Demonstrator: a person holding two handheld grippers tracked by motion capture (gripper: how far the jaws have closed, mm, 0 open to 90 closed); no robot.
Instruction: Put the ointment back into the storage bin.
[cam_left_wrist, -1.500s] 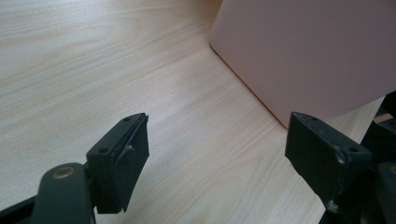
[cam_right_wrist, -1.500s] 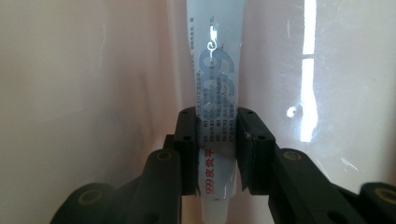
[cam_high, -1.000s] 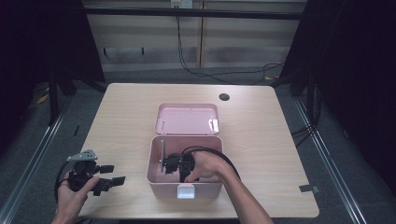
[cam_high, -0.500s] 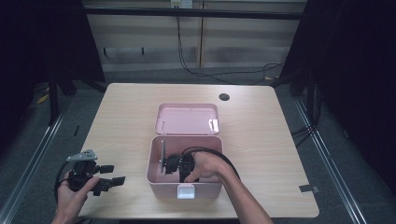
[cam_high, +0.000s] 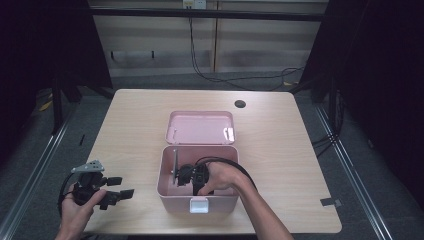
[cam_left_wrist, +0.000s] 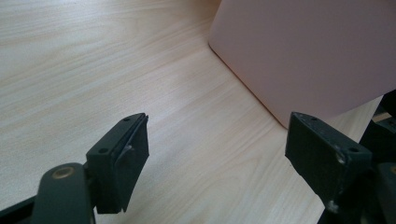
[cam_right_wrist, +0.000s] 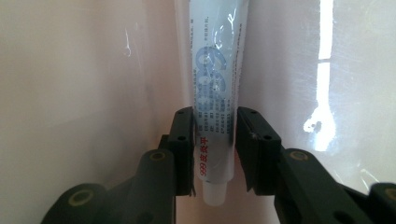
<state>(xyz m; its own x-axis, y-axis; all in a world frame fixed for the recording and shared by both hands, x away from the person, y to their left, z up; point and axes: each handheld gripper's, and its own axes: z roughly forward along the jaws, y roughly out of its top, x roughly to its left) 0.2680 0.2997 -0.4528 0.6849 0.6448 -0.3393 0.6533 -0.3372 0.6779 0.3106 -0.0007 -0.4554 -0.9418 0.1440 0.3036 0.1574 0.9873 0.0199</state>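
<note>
Nothing has visibly moved over the last second: both hands and the box sit as they did before. The white tube (cam_right_wrist: 215, 107) with blue and red print lies inside the pink box (cam_high: 197, 202), its cap end toward the camera in the right gripper view, its body running up against the pale inner wall. The right gripper (cam_right_wrist: 214, 149) has its two black jaws pressed on either side of the tube near the cap end, closed down to the tube's width; whether the tube is lifted off the box floor is hard to judge from this angle. In the high view the right hand (cam_high: 220, 177) reaches into the box from the near side, with the gripper's black cable looping over the rim. The box stands near the middle of the wooden table (cam_high: 280, 150), its lid (cam_high: 200, 127) thrown open and lying back behind it. The left gripper (cam_left_wrist: 217, 163) is held low over the table to the left of the box, jaws spread wide with nothing between them, the box's pink outer wall just ahead of it.
</note>
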